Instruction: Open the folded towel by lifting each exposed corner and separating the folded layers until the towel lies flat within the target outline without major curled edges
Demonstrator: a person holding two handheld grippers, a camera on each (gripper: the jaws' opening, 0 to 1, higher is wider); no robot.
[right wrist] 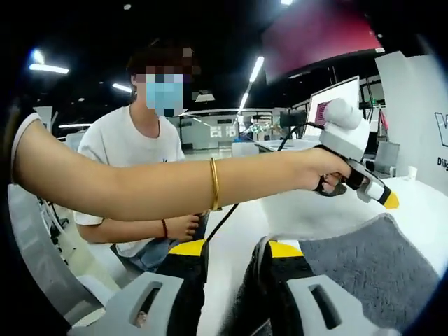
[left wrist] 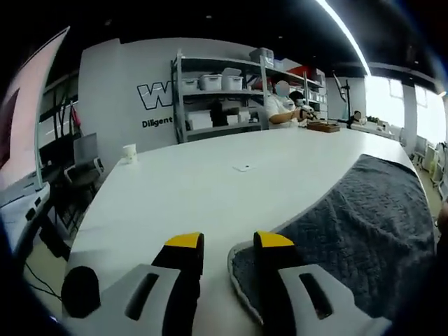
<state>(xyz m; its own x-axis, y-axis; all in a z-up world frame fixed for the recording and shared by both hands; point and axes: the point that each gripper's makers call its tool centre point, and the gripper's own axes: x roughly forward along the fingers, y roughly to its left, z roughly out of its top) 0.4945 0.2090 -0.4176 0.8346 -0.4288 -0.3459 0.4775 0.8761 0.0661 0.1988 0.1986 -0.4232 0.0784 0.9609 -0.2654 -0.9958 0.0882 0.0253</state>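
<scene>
White and wide, the desk (left wrist: 210,182) runs back toward a metal shelf rack (left wrist: 217,91) of white boxes against a lettered wall, with a small cup (left wrist: 129,152) near the far left edge and a person seated at the far end. Nearer, the left tool (left wrist: 229,245) hangs low over the desk with its yellow-tipped jaws apart and nothing between them; one jaw sits over bare desk, the other over the rounded corner of the towel (left wrist: 364,224). That towel is dark grey, quilted in texture, with a paler bound hem, and it lies to the right on the desk, looking mostly flat here; no target outline can be made out. In the right gripper view the right tool (right wrist: 229,250) also stands with jaws apart and empty, the towel's edge (right wrist: 378,266) just under and beside one jaw, while the person's hand (right wrist: 325,171) holds the other tool above the cloth. Judging by this, the step in hand is reaching for a corner to lift; the next move calls for lowering a jaw under the hem and closing on one layer alone, not the whole fold.
</scene>
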